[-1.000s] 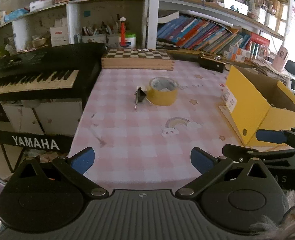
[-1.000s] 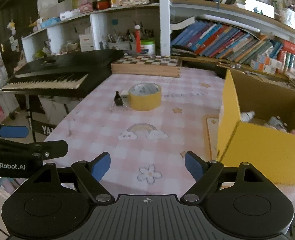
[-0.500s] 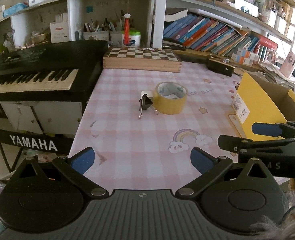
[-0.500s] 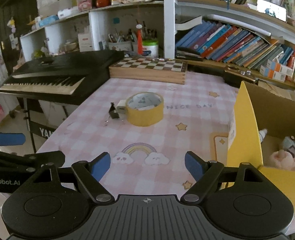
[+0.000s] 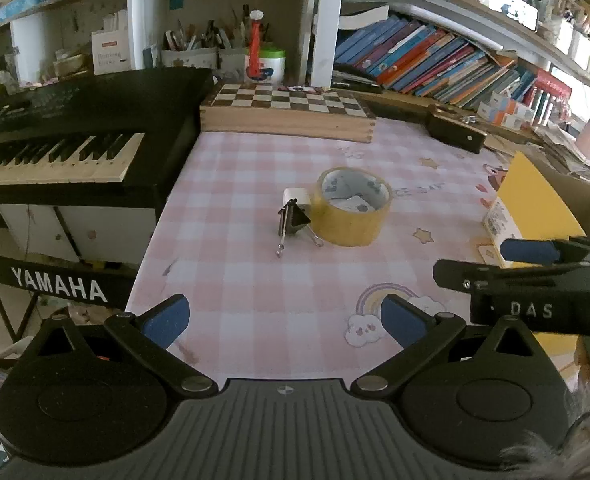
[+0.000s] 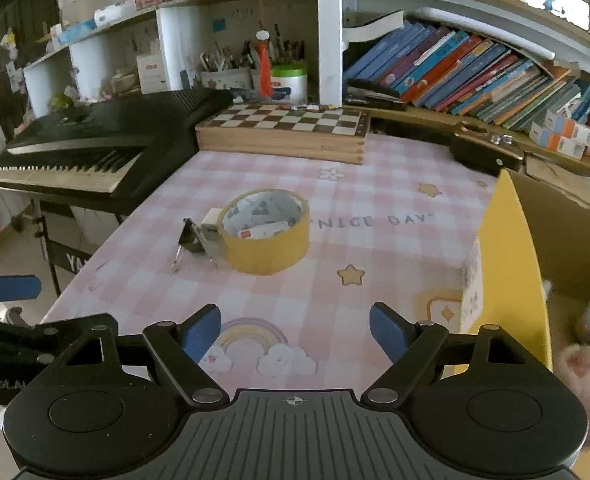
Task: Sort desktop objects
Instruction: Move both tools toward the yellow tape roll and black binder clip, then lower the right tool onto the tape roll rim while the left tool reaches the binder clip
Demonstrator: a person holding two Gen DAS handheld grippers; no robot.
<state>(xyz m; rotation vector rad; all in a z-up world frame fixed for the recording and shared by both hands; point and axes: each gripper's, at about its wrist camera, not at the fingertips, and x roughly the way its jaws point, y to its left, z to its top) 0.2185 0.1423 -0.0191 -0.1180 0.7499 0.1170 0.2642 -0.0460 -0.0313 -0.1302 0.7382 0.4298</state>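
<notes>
A yellow tape roll (image 5: pixel 351 208) (image 6: pixel 266 230) lies flat mid-table on the pink checked cloth. A black binder clip (image 5: pixel 291 220) (image 6: pixel 190 237) and a small white block (image 5: pixel 296 197) (image 6: pixel 211 221) sit against its left side. My left gripper (image 5: pixel 285 320) hovers open over the near table edge, nothing between its blue pads. My right gripper (image 6: pixel 295 330) is also open and empty, well short of the tape. The open yellow box (image 5: pixel 535 208) (image 6: pixel 511 256) stands at the right; a pink plush toy (image 6: pixel 583 368) shows inside it.
A black keyboard (image 5: pixel 67 140) borders the table's left side. A wooden chessboard box (image 5: pixel 287 114) lies at the far edge, a dark case (image 5: pixel 457 134) to its right. Shelves of books and pen pots stand behind. The right gripper's fingers (image 5: pixel 531 251) show beside the left one.
Both grippers have moved forward over the table toward the tape roll, which now looks nearer and larger. Both stayed open. Nothing on the table moved.
</notes>
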